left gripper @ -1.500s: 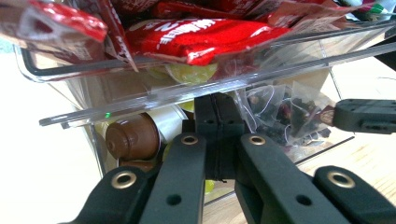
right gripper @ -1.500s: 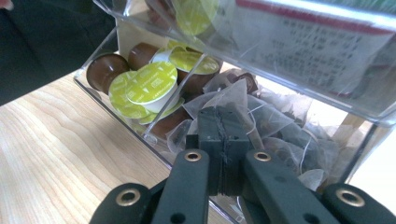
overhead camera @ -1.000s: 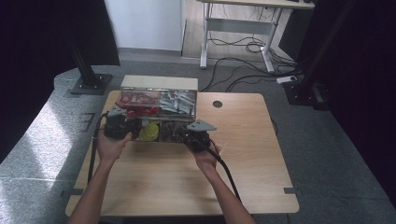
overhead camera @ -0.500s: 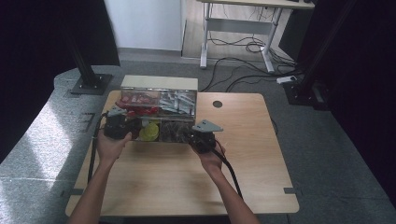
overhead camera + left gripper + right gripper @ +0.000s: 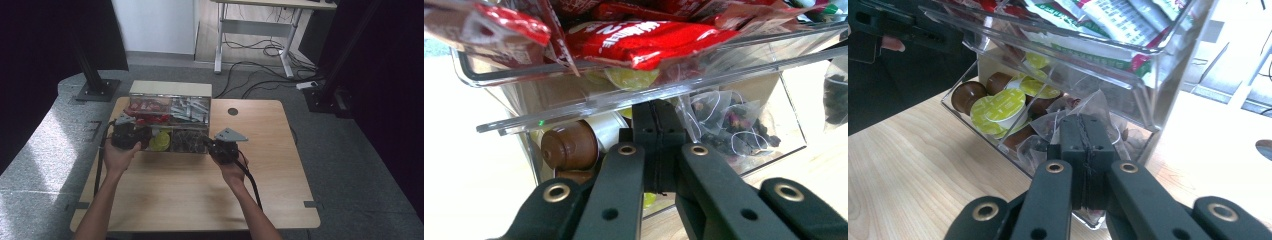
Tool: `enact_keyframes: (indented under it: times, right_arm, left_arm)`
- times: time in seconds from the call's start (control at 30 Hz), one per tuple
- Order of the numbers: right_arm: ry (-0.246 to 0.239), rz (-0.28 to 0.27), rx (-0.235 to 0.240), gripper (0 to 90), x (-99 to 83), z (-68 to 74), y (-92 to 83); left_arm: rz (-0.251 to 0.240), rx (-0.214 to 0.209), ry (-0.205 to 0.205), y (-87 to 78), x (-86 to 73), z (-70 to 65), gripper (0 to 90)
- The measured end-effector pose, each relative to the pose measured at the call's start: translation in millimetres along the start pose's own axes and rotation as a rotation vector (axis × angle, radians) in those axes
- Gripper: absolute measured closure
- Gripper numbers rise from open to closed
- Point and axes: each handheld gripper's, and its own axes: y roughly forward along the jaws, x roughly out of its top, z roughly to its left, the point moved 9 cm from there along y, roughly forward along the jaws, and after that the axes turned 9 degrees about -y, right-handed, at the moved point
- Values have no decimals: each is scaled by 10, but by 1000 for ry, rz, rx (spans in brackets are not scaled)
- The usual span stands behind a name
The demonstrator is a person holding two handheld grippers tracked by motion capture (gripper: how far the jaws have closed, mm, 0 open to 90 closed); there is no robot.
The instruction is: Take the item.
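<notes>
A clear plastic drawer organiser [image 5: 170, 106] stands at the far side of the wooden table [image 5: 200, 195]. Its lower drawer [image 5: 998, 145] is slid out and holds green-lidded capsules [image 5: 1003, 107], brown capsules [image 5: 569, 145] and mesh tea bags [image 5: 729, 120]. The upper drawer holds red packets [image 5: 644, 40] and paper sachets [image 5: 1118, 20]. My left gripper [image 5: 142, 136] [image 5: 659, 107] is shut, its tips up against the clear front just under the upper drawer's edge. My right gripper [image 5: 206, 143] [image 5: 1083, 122] is shut too, tips over the tea bags at the lower drawer's right end.
A round cable hole [image 5: 232, 111] sits in the table to the right of the organiser. A black cable [image 5: 252, 185] trails from the right gripper along the forearm. Behind the table stand a desk frame [image 5: 255, 35] and loose floor cables [image 5: 265, 67].
My right gripper has shifted a little to the right and toward the person. The left gripper has stayed where it was.
</notes>
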Motion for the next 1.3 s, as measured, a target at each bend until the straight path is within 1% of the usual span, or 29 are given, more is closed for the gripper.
enact_keyframes:
  times: [0.17, 0.63, 1.3]
  right_arm:
    - [-1, -2, -15, 888, -9, -64, -57]
    - [23, 0, -63, 889, -83, -296, -226]
    - [42, 7, -111, 889, -187, -503, -389]
  left_arm:
    - [0, 0, 1, 0, 0, 0, 900]
    - [-1, 0, 0, 0, -1, 0, 900]
    - [2, 3, 2, -1, 0, 0, 900]
